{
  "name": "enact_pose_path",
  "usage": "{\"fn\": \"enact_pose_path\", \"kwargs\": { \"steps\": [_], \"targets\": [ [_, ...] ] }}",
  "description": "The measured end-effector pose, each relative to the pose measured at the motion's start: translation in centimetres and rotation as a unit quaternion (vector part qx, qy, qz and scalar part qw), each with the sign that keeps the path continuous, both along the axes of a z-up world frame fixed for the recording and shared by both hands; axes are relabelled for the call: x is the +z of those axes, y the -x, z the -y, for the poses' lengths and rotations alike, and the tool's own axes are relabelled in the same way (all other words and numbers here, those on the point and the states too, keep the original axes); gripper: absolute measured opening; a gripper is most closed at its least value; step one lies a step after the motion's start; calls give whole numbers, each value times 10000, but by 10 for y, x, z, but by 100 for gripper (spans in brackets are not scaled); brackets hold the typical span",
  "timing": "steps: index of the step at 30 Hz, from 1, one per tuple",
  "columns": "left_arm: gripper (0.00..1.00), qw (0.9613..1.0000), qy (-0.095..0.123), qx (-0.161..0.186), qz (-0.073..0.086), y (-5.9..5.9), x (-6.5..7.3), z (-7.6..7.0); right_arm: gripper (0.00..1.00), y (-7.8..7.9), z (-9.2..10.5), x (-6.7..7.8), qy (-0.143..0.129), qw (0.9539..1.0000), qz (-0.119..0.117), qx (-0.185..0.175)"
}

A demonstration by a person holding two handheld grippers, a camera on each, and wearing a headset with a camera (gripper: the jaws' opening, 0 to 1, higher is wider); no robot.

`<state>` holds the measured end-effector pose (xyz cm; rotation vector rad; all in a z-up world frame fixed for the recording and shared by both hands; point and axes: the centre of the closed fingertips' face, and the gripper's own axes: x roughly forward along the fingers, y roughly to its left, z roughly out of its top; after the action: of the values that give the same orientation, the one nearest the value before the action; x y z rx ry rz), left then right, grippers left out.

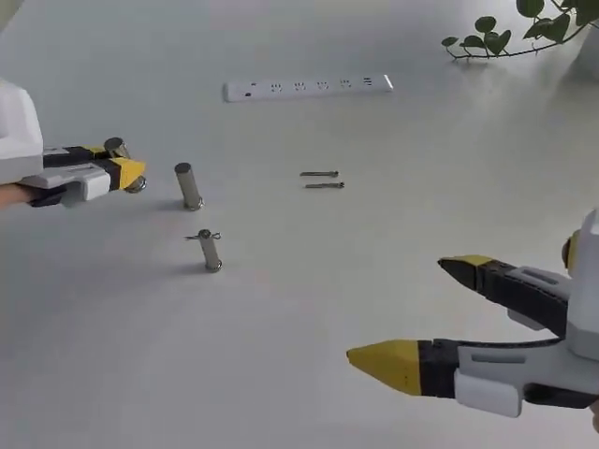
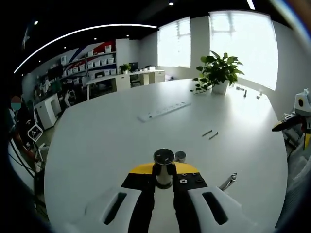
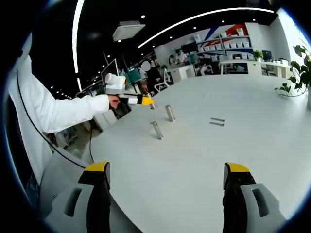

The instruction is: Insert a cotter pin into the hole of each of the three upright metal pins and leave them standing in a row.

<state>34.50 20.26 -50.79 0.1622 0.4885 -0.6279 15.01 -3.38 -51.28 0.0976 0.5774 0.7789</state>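
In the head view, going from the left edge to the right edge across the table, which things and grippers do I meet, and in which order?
left gripper shut on a held pin → bare upright pin → pin with a cotter pin through it → two loose cotter pins → open right gripper

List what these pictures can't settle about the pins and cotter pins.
1. Gripped steel pin: shank hidden between the left gripper's yellow fingers in both head and left gripper views; hole unseen.
2. Free-standing bare steel pin: hole too small in the head view.
3. Two loose thin metal cotter pins: too small to tell looped ends.
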Motion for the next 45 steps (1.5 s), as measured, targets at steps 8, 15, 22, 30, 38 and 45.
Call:
{"fn": "enact_pose_path", "kwargs": {
  "steps": [8, 15, 22, 30, 38, 45],
  "targets": [
    [11, 9998, 115, -131, 132, 39, 34, 27, 95, 0, 0, 12, -62, 9996, 187, 201],
    [11, 9984, 255, -466, 184, 69, 40, 74, 94, 1, 0, 14, -68, 9992, 256, 294],
    [11, 9970, 352, -689, 27, 95, 28, 115, 94, 7, 0, 15, -147, 9991, 291, 270],
    [11, 9965, 402, -709, -179, 114, 2, 143, 94, 12, -1, 13, -282, 9988, 293, 272],
    [11, 9955, 343, -801, -377, 134, -25, 162, 93, 10, 1, 12, -335, 9986, 292, 280],
    [11, 9954, 243, -796, -486, 141, -42, 164, 93, 13, -1, 10, -344, 9985, 265, 339]
  ]
}}
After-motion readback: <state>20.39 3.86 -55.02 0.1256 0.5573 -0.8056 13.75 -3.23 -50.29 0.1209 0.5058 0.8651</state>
